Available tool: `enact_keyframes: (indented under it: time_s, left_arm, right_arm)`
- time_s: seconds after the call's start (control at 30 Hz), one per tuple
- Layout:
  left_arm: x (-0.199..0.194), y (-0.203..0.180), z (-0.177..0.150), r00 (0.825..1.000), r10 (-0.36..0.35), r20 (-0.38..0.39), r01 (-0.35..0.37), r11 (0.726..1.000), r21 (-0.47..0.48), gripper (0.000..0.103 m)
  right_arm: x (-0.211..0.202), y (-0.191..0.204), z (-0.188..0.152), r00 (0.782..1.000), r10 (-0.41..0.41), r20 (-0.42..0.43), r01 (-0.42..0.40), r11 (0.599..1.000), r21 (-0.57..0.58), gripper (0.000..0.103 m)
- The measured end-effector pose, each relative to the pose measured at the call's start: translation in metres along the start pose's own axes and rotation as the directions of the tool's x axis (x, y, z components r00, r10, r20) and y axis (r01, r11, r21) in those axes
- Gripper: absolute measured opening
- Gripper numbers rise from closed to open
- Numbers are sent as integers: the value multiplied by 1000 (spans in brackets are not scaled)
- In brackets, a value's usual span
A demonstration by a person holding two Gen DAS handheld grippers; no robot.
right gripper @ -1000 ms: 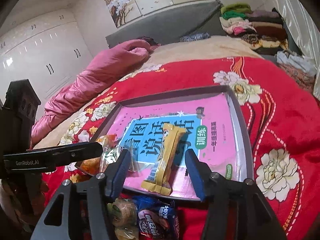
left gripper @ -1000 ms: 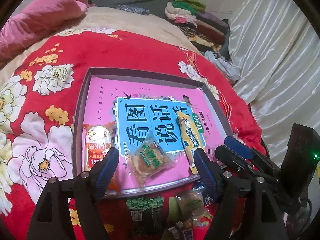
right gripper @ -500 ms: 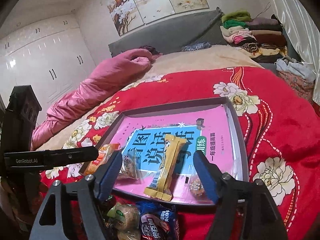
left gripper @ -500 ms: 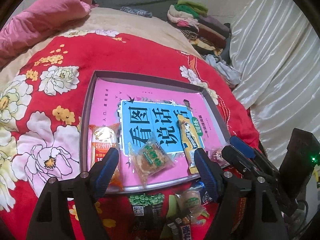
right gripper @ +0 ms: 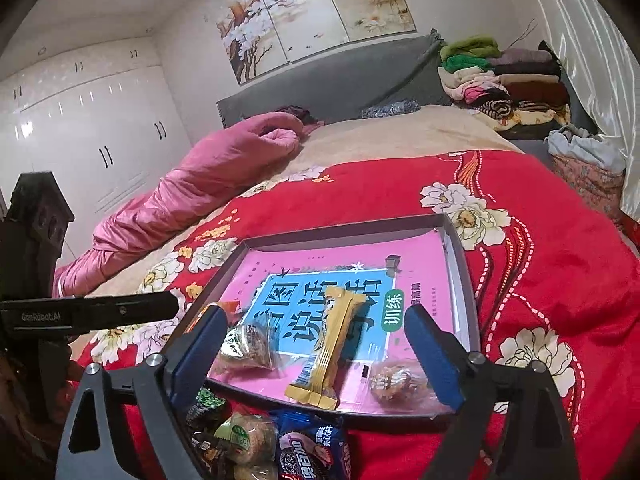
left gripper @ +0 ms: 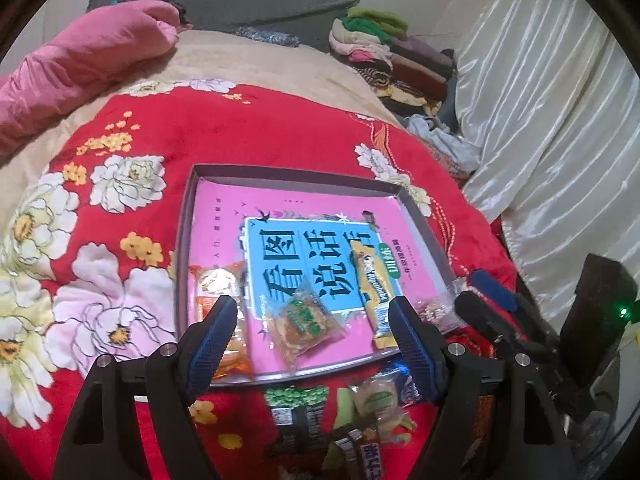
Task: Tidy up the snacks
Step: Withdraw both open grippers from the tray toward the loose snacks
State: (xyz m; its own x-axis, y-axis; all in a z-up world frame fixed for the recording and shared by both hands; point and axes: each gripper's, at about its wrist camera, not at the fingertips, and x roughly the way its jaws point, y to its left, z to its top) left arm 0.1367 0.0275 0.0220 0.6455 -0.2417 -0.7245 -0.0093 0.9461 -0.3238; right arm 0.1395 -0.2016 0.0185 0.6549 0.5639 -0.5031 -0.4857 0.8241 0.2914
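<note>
While both sets of tongs hover near the front edge of the tray (left gripper: 185,216), neither one has anything in it. The left tongs (left gripper: 310,334) are spread wide apart, and so are the right tongs (right gripper: 316,354), fingers well clear of every packet.

The tray sits on a red flowered blanket (left gripper: 240,132) on the bed, and a pink book (left gripper: 224,216) with a blue panel lines its bottom. Four snacks lie along the near side of the tray: an orange packet (left gripper: 218,284) at the left, a clear-wrapped cookie (left gripper: 306,320) with a green label next to it, a long yellow bar (right gripper: 330,344) lying lengthwise toward the middle, and a small clear-wrapped nutty piece (right gripper: 394,380) in the near right corner. From the right camera the left blue finger (right gripper: 200,344) lines up just beside the cookie, though I can't say if it's touching.

Outside the tray, just in front of its near rim, there's a loose pile on the blanket: a green-and-black packet (left gripper: 296,404), a round cake in clear wrap (left gripper: 378,398), and a blue cookie pack (right gripper: 308,446) with a dark sandwich cookie printed on it.

Further back: a pink quilt (right gripper: 208,184) bunched up on the bed and a stack of folded clothes (right gripper: 504,80) in the corner.
</note>
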Motion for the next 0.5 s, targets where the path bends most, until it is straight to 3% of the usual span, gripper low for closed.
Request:
enact_keyframes:
  time_s: [0.5]
  left_arm:
    - [-20, 10, -3, 1000, 25, 12, -25, 1000, -4, 79]
  right_arm:
    - [-14, -10, 4, 999, -16, 33, 15, 1000, 24, 92]
